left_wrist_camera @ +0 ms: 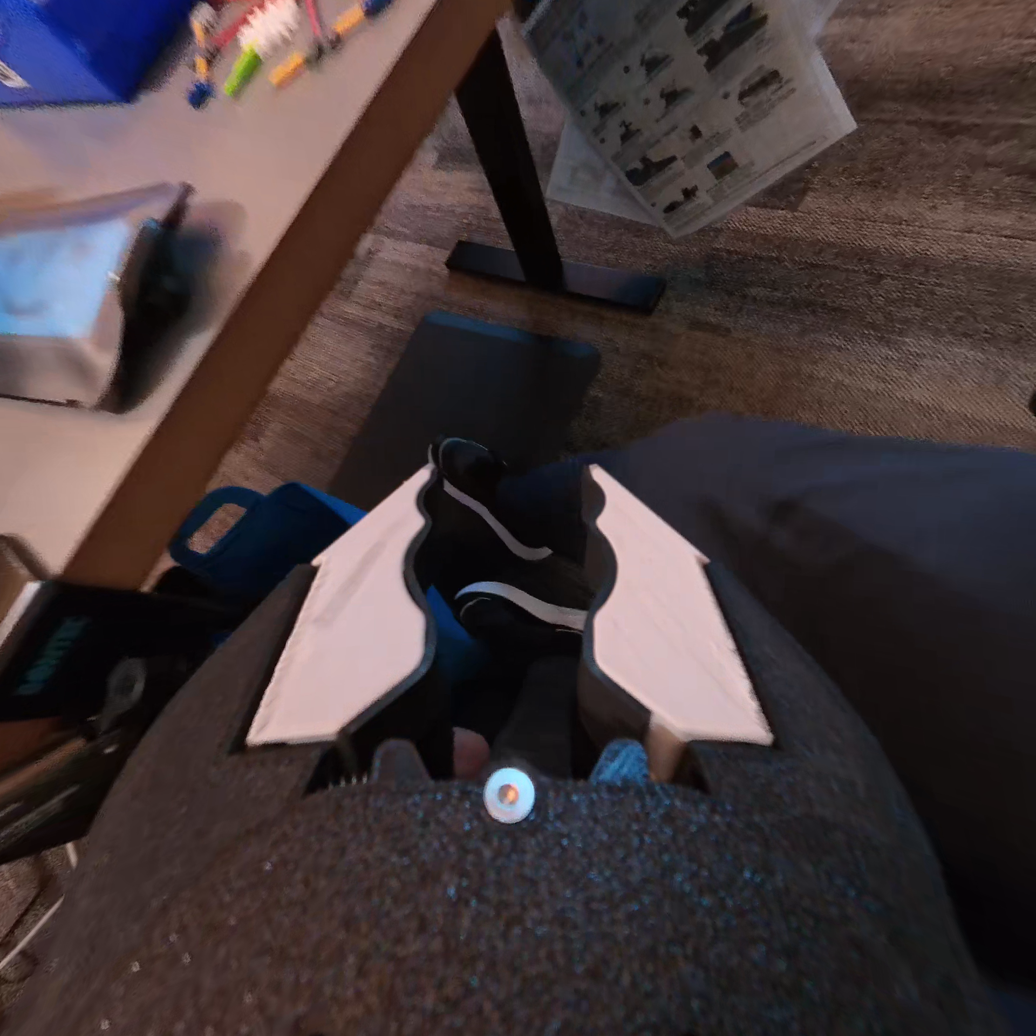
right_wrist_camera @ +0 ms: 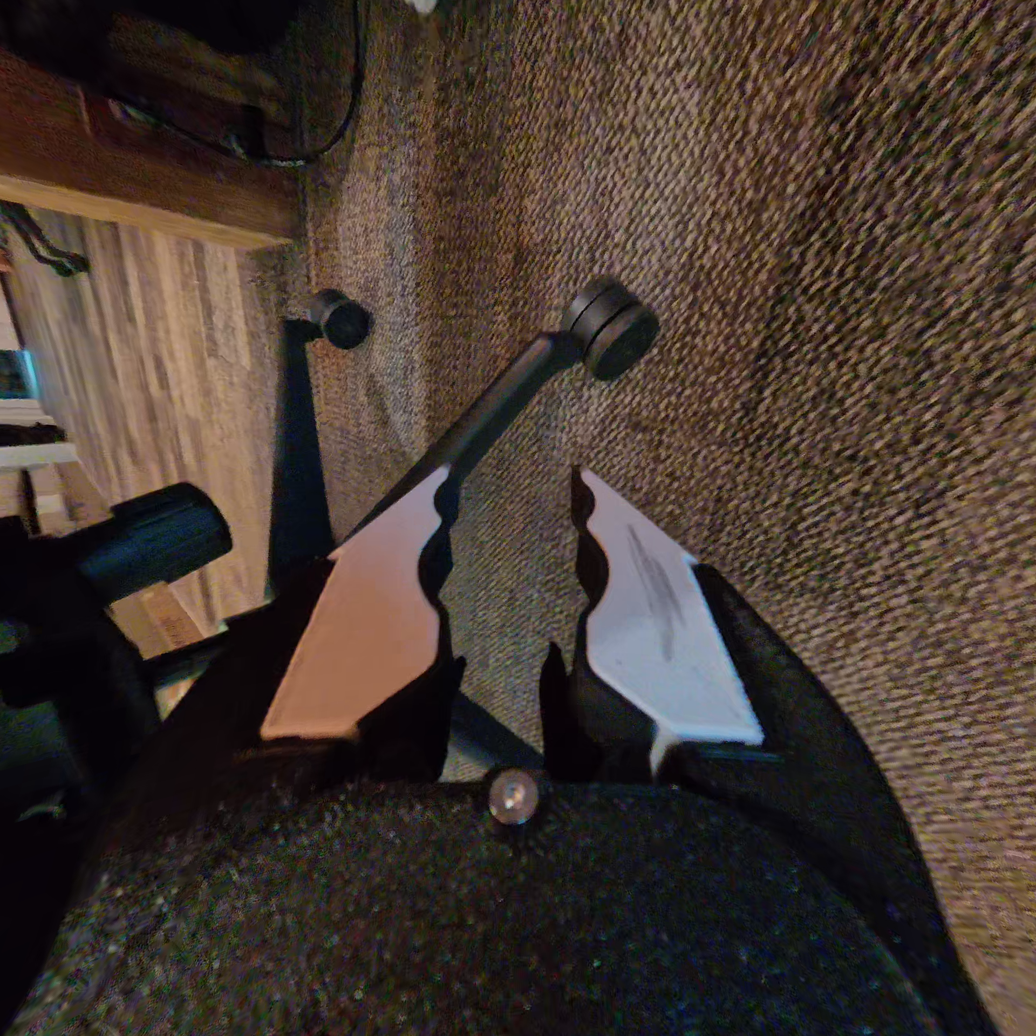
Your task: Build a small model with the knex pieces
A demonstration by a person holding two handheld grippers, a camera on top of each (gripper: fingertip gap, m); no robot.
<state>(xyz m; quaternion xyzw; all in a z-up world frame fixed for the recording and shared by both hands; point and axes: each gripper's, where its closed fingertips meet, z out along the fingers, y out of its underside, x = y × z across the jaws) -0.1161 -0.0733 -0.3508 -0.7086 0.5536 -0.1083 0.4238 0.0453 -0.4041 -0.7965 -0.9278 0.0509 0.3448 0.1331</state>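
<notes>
Hanging over the floor, the left gripper (left_wrist_camera: 507,476) points down with its jaws spread apart and nothing between them; through the gap show a person's black shoes with white stripes (left_wrist_camera: 504,538), crossed on a dark floor mat (left_wrist_camera: 476,381). Just right of the fingers, a dark trouser leg (left_wrist_camera: 813,560) fills that side. To the left sits a blue bag with a handle cut-out (left_wrist_camera: 246,527), and beside it a black device carrying teal lettering (left_wrist_camera: 84,661), too blurred to make out. Farther out, a table (left_wrist_camera: 224,168) with a brown edge bears colourful toy pieces (left_wrist_camera: 269,50), a blue box (left_wrist_camera: 67,50) and a grey tray-like box (left_wrist_camera: 67,291), all smeared by motion. A black table leg (left_wrist_camera: 510,168) stands on the carpet, and a printed sheet of small pictures (left_wrist_camera: 689,95) hangs near it. Over on the other side, the right gripper (right_wrist_camera: 510,476) is likewise released and empty, aimed at speckled brown carpet (right_wrist_camera: 785,280). An office chair's black base spoke (right_wrist_camera: 493,415) runs out from behind its left finger to a caster wheel (right_wrist_camera: 614,331); a second caster (right_wrist_camera: 342,319) sits nearby, with wood-look flooring (right_wrist_camera: 157,347) beyond.
</notes>
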